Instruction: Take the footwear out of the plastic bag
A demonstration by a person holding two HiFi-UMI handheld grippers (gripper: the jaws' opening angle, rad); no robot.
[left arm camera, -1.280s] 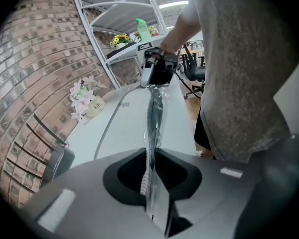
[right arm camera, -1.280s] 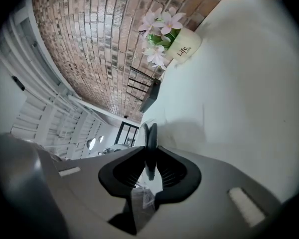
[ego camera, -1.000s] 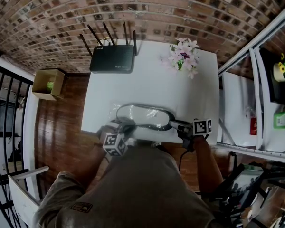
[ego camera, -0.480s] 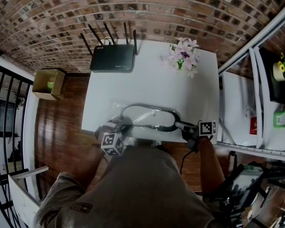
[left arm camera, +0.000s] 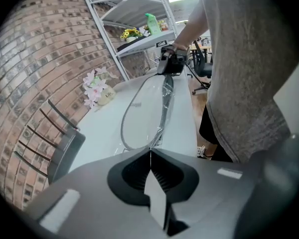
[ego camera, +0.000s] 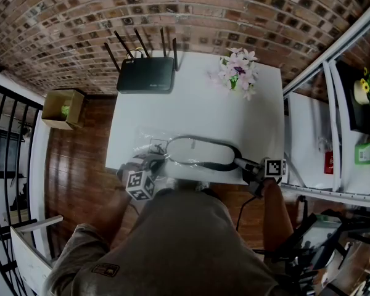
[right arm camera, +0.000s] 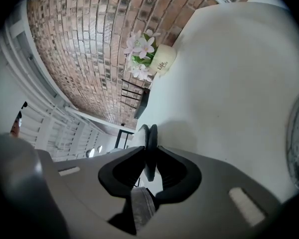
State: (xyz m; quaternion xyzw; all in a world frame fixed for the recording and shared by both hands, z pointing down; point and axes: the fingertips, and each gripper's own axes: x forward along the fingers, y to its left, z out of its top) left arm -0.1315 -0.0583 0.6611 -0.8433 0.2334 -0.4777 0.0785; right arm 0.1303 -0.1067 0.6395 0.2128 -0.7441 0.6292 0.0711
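The footwear (ego camera: 200,153), a flat pale piece with a dark rim, lies lengthwise along the front edge of the desk (ego camera: 197,110), between the 2 grippers. The clear plastic bag (ego camera: 149,148) is crumpled around its left end, towards the front left corner. The left gripper (ego camera: 154,164) has its jaws pressed together on a thin fold of the bag's film, which runs taut from the jaw tips towards the footwear. The right gripper (ego camera: 242,163) is at the front right corner, its jaws clamped on the dark rim at the footwear's right end and kept slightly apart by that rim. The step in hand looks like the pull-apart itself: 1 gripper anchors the bag while the other draws the footwear out towards the right. How much of it is still inside the film cannot be told for certain, though most of its length looks bare. The next move calls for keeping both pinches firm and drawing the 2 hands further apart along the front edge until the left end slides clear of the film. A router (ego camera: 145,74) and a pot of flowers (ego camera: 239,73) stand at the far edge, well apart from the work.
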